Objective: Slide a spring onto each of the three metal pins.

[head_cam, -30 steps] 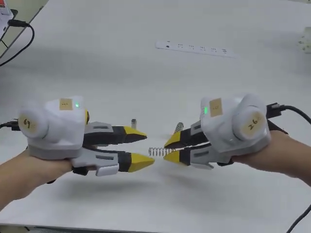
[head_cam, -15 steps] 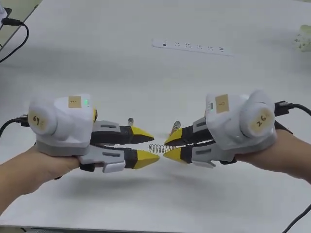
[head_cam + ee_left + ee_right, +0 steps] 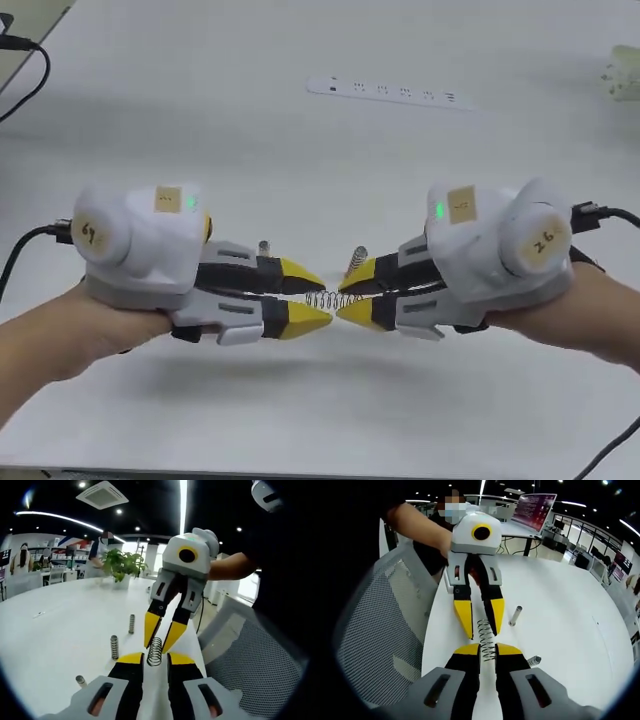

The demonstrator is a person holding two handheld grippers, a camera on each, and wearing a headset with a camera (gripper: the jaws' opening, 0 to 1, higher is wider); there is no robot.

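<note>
A small coil spring [image 3: 333, 298] hangs level above the white table between the two grippers. My right gripper [image 3: 343, 300] is shut on one end of it [image 3: 485, 630]. My left gripper [image 3: 327, 299] faces it tip to tip, its jaws narrowly apart on either side of the spring's other end [image 3: 154, 650]. Behind the left jaws stands a bare metal pin [image 3: 264, 247], also seen beside the spring [image 3: 516, 615]. A pin with a spring on it [image 3: 358, 260] stands behind the right jaws. In the left gripper view two sprung pins [image 3: 132, 624] [image 3: 114, 647] and the bare pin [image 3: 80, 680] stand in a row.
A white power strip [image 3: 390, 92] lies far back on the table. A black cable [image 3: 30, 60] runs at the far left corner. A mesh chair [image 3: 385, 630] stands close to the table's near edge. A small pale object [image 3: 622, 75] sits at the far right.
The two grippers have come together. My left gripper moved right until its jaws reach around the free end of the spring, and its jaws have narrowed. My right gripper kept hold of the spring.
</note>
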